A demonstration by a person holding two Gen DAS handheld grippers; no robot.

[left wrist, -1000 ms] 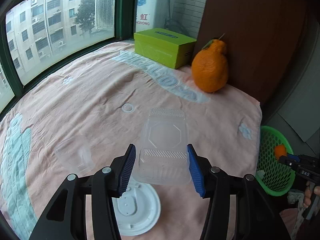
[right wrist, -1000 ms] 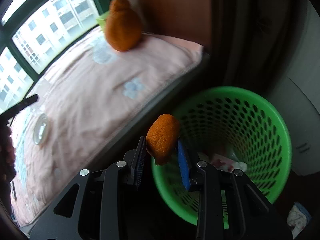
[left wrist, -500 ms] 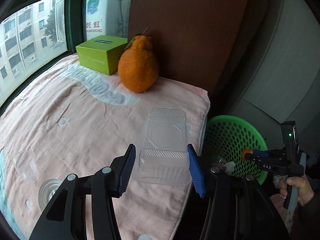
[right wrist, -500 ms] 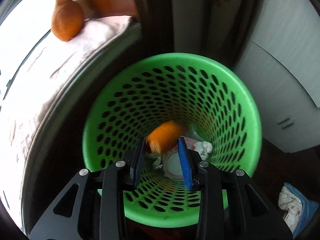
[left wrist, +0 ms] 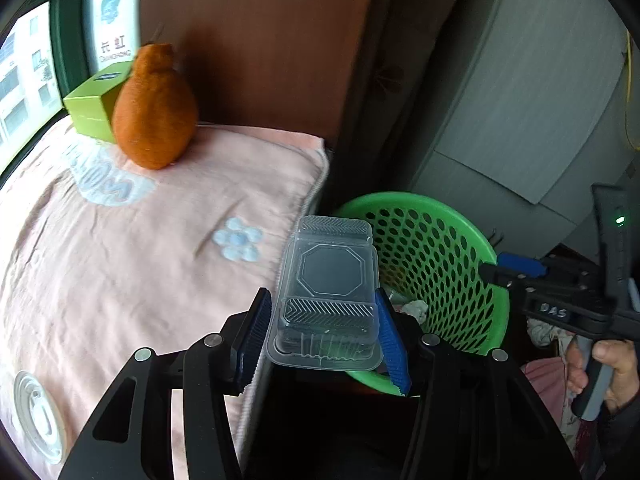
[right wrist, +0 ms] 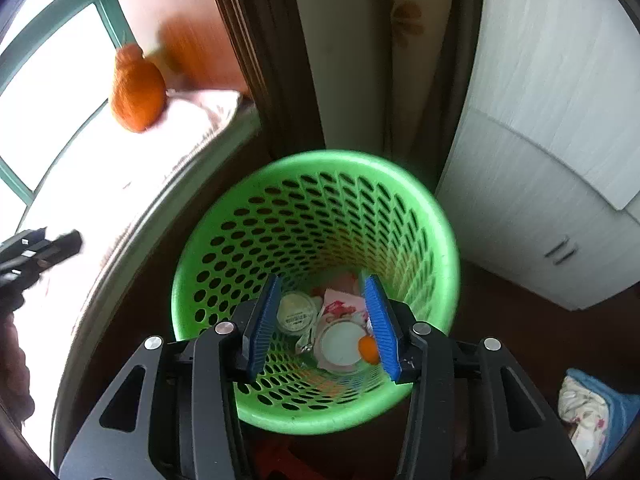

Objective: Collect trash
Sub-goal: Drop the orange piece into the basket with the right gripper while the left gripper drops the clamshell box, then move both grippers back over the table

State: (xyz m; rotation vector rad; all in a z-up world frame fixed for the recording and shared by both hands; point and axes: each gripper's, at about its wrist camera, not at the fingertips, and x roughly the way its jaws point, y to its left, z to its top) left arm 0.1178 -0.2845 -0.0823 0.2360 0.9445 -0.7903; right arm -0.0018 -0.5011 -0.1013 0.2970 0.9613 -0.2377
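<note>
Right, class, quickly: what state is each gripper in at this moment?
Left gripper: shut on the clear plastic clamshell box.
Right gripper: open, empty, jaws just opened above the green basket; orange peel piece lies inside.

clear plastic clamshell box empty, shut, over green basket rim, orange peel inside basket

right gripper | jaws just opening, orange peel now down in green basket || left gripper | clear box carried from blanket to basket's edge
</note>
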